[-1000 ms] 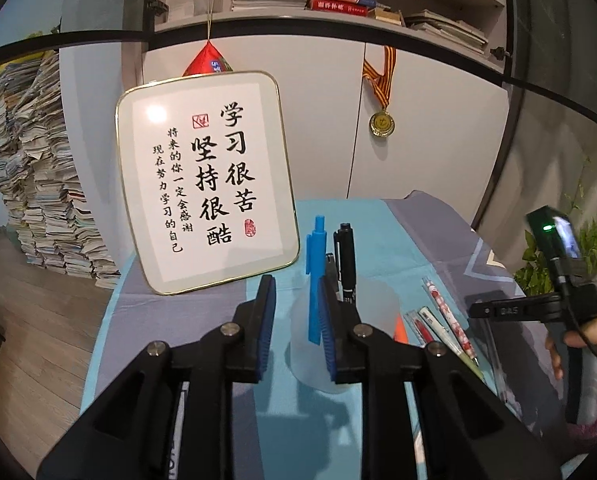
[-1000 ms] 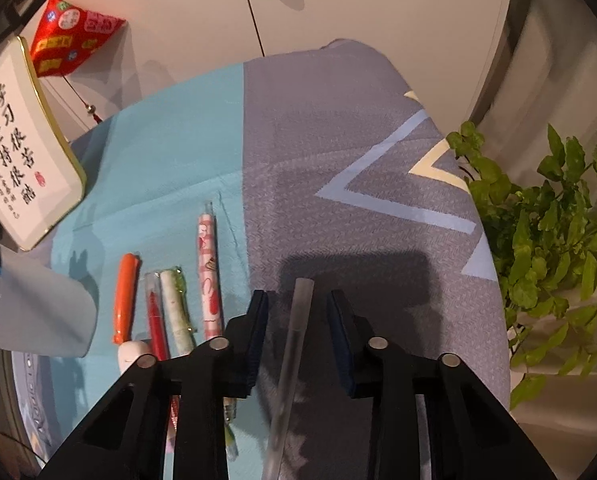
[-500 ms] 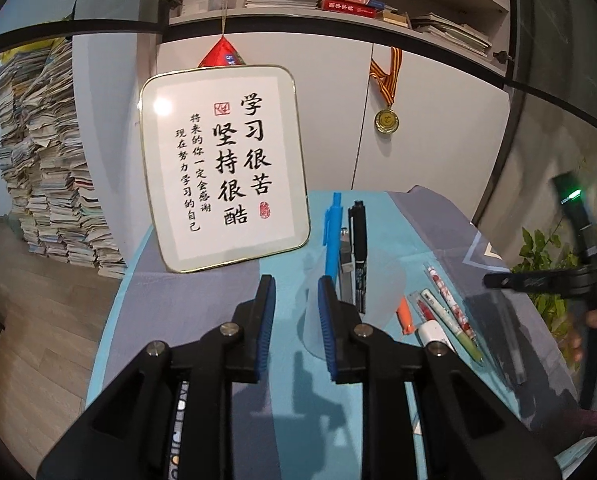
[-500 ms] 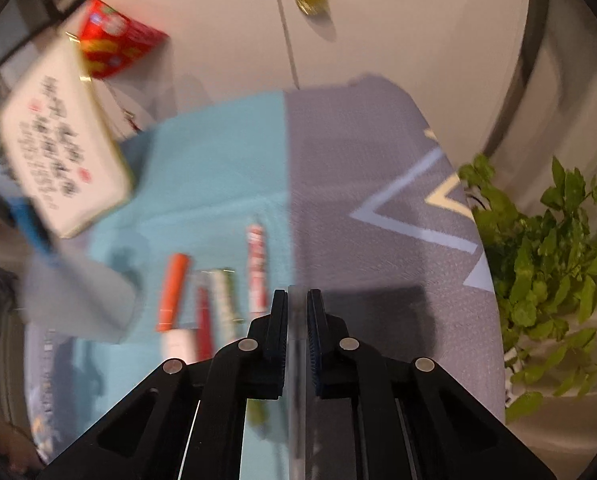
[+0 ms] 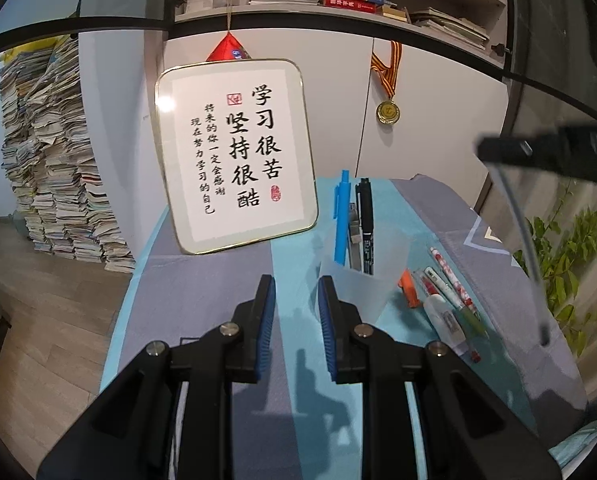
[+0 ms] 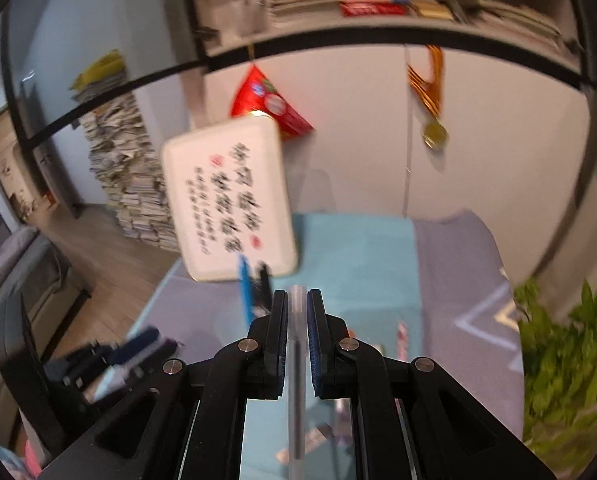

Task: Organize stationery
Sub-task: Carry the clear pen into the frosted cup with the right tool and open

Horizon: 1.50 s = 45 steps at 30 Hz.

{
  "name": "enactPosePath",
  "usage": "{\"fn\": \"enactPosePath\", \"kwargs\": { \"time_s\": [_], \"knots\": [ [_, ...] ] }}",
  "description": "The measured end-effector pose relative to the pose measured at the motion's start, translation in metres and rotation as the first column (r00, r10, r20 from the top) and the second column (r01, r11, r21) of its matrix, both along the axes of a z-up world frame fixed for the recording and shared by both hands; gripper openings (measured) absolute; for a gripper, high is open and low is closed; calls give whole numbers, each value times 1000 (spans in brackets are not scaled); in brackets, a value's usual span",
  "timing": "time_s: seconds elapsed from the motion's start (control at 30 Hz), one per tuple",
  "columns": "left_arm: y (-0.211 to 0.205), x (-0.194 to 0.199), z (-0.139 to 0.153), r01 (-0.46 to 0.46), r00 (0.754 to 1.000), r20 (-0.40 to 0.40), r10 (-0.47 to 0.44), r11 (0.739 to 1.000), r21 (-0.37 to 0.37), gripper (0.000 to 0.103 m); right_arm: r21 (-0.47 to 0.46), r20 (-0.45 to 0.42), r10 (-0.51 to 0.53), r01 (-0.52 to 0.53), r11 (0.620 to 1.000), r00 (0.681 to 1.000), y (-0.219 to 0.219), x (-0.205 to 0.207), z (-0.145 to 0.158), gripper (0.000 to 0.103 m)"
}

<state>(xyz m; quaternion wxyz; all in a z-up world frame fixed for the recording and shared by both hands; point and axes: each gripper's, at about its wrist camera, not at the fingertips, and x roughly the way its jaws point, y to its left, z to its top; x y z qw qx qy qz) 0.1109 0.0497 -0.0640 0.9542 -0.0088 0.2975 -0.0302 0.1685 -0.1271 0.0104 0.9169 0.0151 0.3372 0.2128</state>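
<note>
A translucent pen cup [image 5: 364, 276] stands on the table and holds a blue pen [image 5: 342, 220] and a black pen [image 5: 365, 224]. My left gripper [image 5: 296, 300] is open and empty, just left of the cup. My right gripper [image 6: 297, 312] is shut on a clear pen [image 6: 296, 360] and holds it in the air; that pen hangs at the right of the left wrist view [image 5: 522, 248]. Several pens and an orange marker [image 5: 407, 289] lie on the cloth right of the cup.
A framed calligraphy board [image 5: 238, 152] leans against the white cabinet behind the cup. A medal [image 5: 387, 110] hangs on the cabinet. A green plant [image 6: 566, 352] stands at the table's right edge. Stacks of papers [image 5: 54, 152] stand on the floor at left.
My right gripper closed on the clear pen and lifted it off the cloth, tilting up toward the cup. My left gripper drew back from the cup and stayed open.
</note>
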Motion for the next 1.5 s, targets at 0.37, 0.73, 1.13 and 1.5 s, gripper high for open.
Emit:
{"fn": "enactPosePath", "kwargs": {
  "time_s": [0.37,0.73,1.13,1.5],
  "knots": [
    [25,-3,1,-62,998,5,62,998,3,23,48,93,43,-48,998,995,50,21,29,10],
    [32,9,-7,-65,998,-21,65,998,1,23,123,138,-12,-5,992,990,55,46,24,10],
    [31,20,-17,-68,996,-53,68,998,2,23,135,104,-47,33,990,993,54,69,-11,10],
    [27,21,-19,-63,996,-65,63,998,8,23,171,115,-87,67,983,990,48,77,-18,10]
  ]
}}
